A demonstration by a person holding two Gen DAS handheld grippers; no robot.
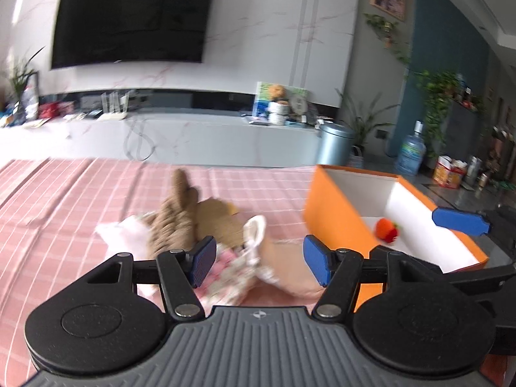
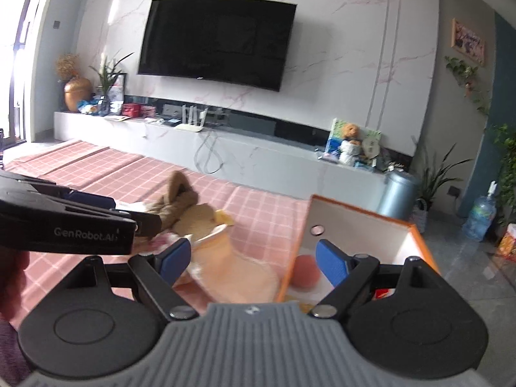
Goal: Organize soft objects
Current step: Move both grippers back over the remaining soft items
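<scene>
Wide-open, blue-padded left gripper (image 1: 259, 259) and right gripper (image 2: 254, 262) hover empty above a heap of brown and peach plush toys (image 1: 206, 225); orange cardboard box (image 1: 338, 213) sits beside.

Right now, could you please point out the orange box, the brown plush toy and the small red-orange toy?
orange box (image 1: 335, 216), left wrist view, outer side wall.
brown plush toy (image 1: 172, 222), left wrist view, furry body.
small red-orange toy (image 1: 385, 228), left wrist view, its middle.
</scene>
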